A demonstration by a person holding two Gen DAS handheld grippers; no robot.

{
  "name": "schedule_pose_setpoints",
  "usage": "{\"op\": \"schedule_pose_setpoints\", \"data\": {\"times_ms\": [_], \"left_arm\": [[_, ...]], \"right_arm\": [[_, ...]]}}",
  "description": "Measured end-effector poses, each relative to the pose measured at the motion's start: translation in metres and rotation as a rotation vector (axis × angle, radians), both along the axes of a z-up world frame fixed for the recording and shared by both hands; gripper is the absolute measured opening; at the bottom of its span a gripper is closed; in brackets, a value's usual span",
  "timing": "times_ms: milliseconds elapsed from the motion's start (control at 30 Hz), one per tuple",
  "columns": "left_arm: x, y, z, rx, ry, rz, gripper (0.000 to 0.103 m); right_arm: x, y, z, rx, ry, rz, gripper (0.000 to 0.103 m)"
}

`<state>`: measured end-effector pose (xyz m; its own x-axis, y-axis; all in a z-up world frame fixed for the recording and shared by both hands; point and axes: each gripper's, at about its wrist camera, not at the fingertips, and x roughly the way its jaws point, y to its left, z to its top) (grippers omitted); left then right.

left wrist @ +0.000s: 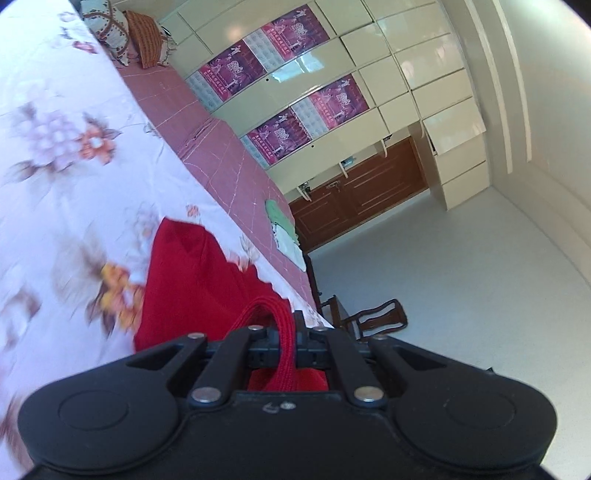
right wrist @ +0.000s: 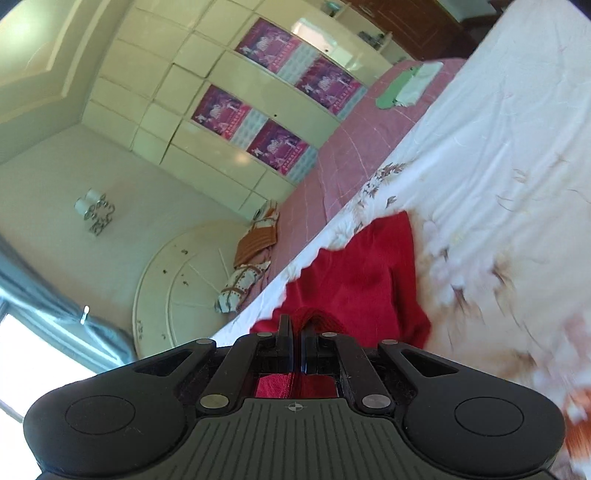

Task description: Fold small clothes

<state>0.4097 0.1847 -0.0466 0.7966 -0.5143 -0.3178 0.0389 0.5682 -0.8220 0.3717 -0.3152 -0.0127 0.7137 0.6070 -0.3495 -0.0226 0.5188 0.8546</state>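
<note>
A small red knit garment [left wrist: 192,273] hangs from both grippers over the floral white bedsheet [left wrist: 55,155]. My left gripper [left wrist: 286,332] is shut on a ribbed red edge of the garment, which bunches between its jaws. My right gripper [right wrist: 296,338] is shut on another edge of the same red garment [right wrist: 362,273], with the cloth pinched between the closed jaws. The rest of the garment trails down toward the floral sheet [right wrist: 498,155]. The fingertips are mostly hidden by cloth.
A pink bedspread [left wrist: 207,125] lies beyond the sheet, with pillows [left wrist: 122,33] at its head and folded green and white clothes [left wrist: 286,232] near its foot. A cream wardrobe [left wrist: 332,66] with purple posters stands behind. A dark wooden chair [left wrist: 373,319] stands on the floor.
</note>
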Motion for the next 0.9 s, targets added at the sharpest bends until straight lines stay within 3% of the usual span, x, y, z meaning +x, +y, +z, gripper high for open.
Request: {"op": "schedule_pose_setpoints", "data": {"times_ms": [200,300,333,367,400,433,467,600,700,800,900], "left_arm": [[0.084,-0.003,-0.042,0.051,0.073,-0.036,0.003],[0.105,-0.004,-0.059,0.08,0.054,-0.05,0.006],[0.107,-0.004,-0.06,0.08,0.013,-0.049,0.029],[0.104,-0.004,-0.058,0.078,-0.032,-0.046,0.069],[0.101,-0.004,-0.056,0.086,-0.065,-0.024,0.085],[0.099,-0.003,-0.054,0.087,-0.094,-0.013,0.092],[0.099,-0.001,-0.054,0.076,-0.105,-0.015,0.091],[0.096,0.005,-0.049,0.172,-0.112,-0.032,0.087],[0.086,0.007,-0.04,0.297,-0.166,-0.105,0.084],[0.085,0.006,-0.034,0.409,-0.168,-0.174,0.072],[0.071,0.008,-0.029,0.455,-0.184,-0.215,0.07]], "right_arm": [[0.1,-0.008,-0.056,0.02,0.114,-0.01,0.003],[0.13,-0.008,-0.083,-0.003,0.146,0.002,0.003],[0.136,-0.008,-0.091,0.007,0.133,0.0,0.003],[0.141,-0.012,-0.097,0.034,0.114,-0.001,0.008],[0.145,-0.013,-0.103,0.054,0.109,-0.01,0.022],[0.146,-0.016,-0.105,0.059,0.093,-0.032,0.068],[0.144,-0.019,-0.105,0.066,0.041,-0.062,0.085],[0.142,-0.025,-0.1,0.059,-0.028,-0.079,0.086],[0.137,-0.015,-0.086,-0.099,-0.087,-0.017,0.085],[0.128,0.012,-0.075,-0.327,-0.143,0.077,0.08],[0.134,0.03,-0.072,-0.433,-0.159,0.127,0.075]]}}
